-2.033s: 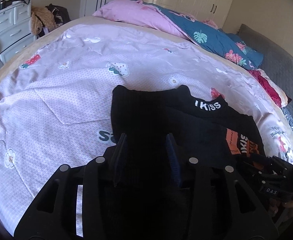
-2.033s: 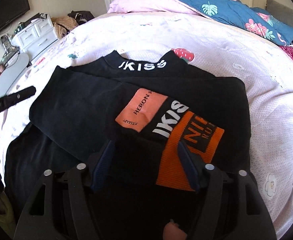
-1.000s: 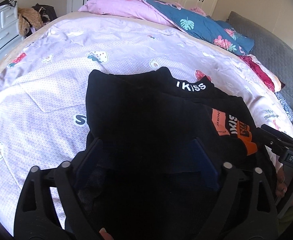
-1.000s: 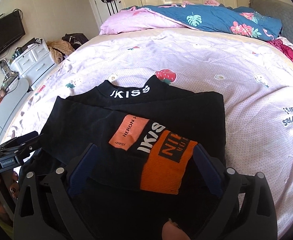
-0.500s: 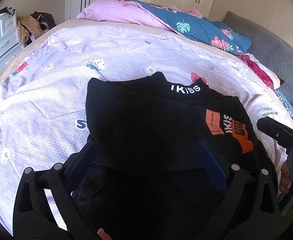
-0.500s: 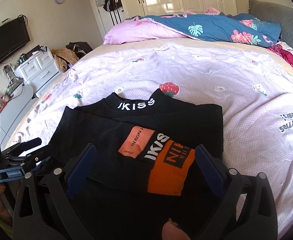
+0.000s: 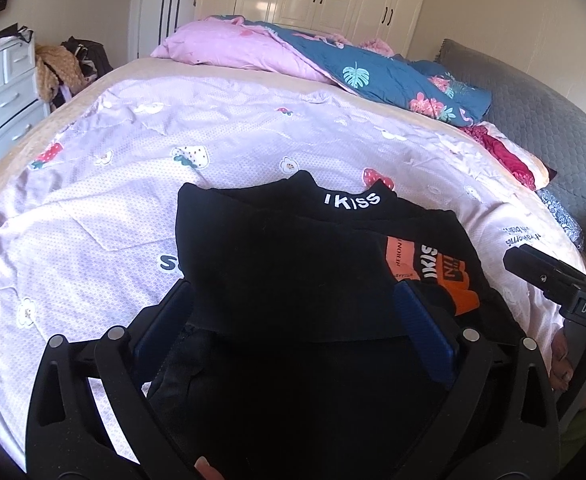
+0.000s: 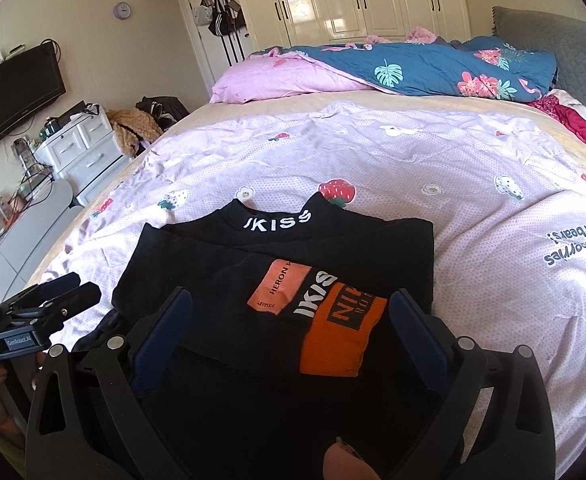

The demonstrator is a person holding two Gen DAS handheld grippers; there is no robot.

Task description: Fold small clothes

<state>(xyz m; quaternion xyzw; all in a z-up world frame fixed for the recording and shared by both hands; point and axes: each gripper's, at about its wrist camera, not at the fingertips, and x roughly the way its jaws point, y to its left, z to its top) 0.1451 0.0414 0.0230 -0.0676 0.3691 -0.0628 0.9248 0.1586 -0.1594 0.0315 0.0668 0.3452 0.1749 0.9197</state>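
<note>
A black top (image 7: 285,264) with a white "IKISS" collar and an orange cuff (image 8: 341,332) lies folded on the pink bedspread (image 7: 93,216), sleeves laid across the body; it also shows in the right wrist view (image 8: 253,280). My left gripper (image 7: 293,312) is open and empty, raised above the garment's near left part. My right gripper (image 8: 291,320) is open and empty, above the near right part by the orange cuff. Each gripper shows at the edge of the other's view: the right one (image 7: 553,280) and the left one (image 8: 45,308).
A pink and blue floral duvet (image 8: 393,68) is heaped at the far side of the bed. A grey headboard (image 7: 533,120) runs along the right. White drawers (image 8: 81,148) and a TV (image 8: 13,88) stand to the left of the bed.
Both grippers opened wide, let go of the black top and pulled up and back from it. The top stays folded on the bed.
</note>
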